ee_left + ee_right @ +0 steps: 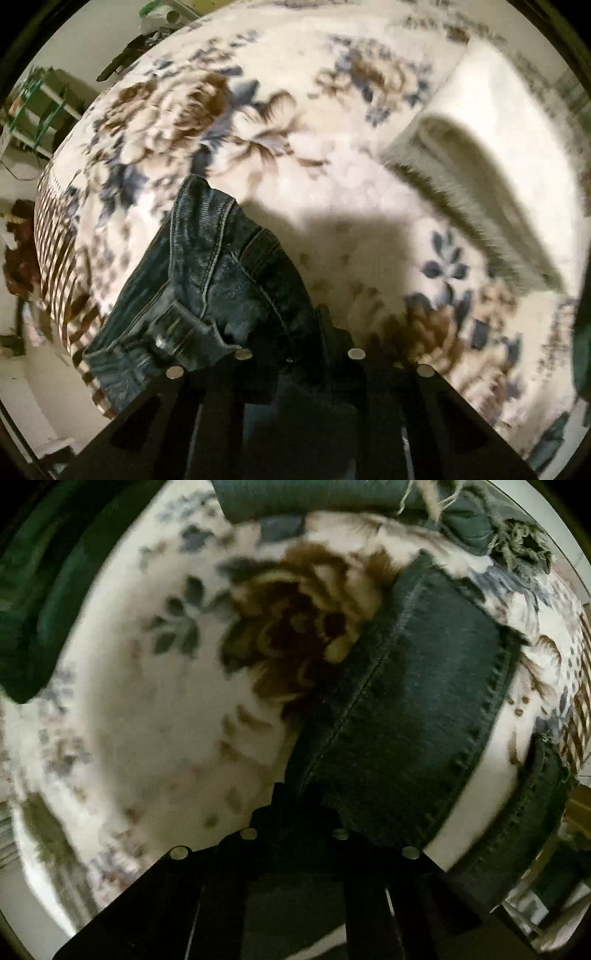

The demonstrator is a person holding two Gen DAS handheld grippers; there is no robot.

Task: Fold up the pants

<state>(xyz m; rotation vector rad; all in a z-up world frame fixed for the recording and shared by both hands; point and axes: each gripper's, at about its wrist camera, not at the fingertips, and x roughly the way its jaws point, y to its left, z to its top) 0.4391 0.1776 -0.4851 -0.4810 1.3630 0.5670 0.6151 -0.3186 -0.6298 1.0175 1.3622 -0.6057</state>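
Note:
Dark blue denim pants (221, 266) lie on a floral blanket (295, 92). In the left wrist view their waistband, with its metal button (160, 341), is bunched at the lower left. My left gripper (299, 336) points down at the bottom centre, its jaws closed on the denim beside the waistband. In the right wrist view a pant leg (406, 701) with a stitched seam runs up to the right, and a second strip of denim (517, 830) lies beyond it. My right gripper (299, 805) is shut on the near end of that leg.
A cream folded cloth (498, 166) lies on the blanket (147, 720) at the right of the left wrist view. Dark green fabric (44, 590) and a teal fringed cloth (332, 498) border the bed. A shelf (40, 107) stands past the bed's left edge.

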